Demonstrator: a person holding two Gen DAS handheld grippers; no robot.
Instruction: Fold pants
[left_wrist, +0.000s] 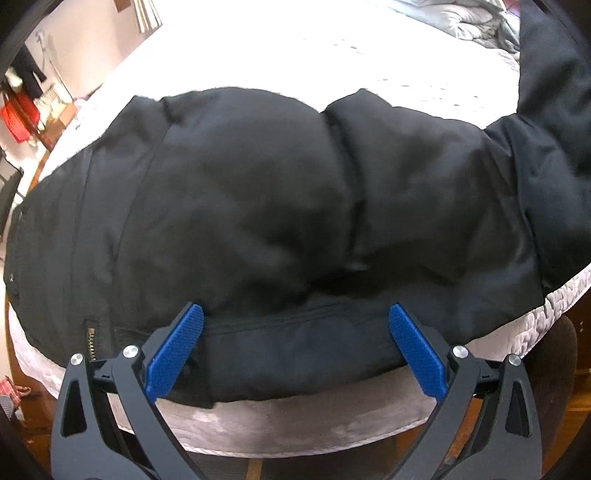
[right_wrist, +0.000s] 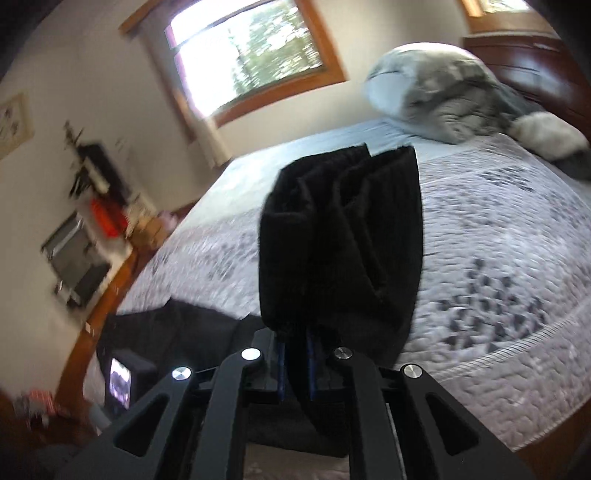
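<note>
Left gripper (left_wrist: 295, 347) jaws spread, straddling pants (left_wrist: 258, 206) at bed (left_wrist: 295, 424) edge. Only right view shows right gripper (right_wrist: 295, 363) pinching lifted leg; quilt beyond bare.

Matt black cloth pants (left_wrist: 258, 206), quilted stitched bedspread (right_wrist: 498, 258), ribbed blue pads (left_wrist: 173, 354), glossy wooden headboard (right_wrist: 524, 62)

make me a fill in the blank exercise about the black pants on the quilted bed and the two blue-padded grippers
1. The black fabric pants lie spread on the pale quilted bedspread of a ____.
2. The left gripper has its blue textured pads spread ____ at the near edge of the pants.
3. The right gripper is ____ on a bunched part of the pants.
4. A grey pillow sits near the dark wooden ____.

Missing words: bed; open; shut; headboard
</note>
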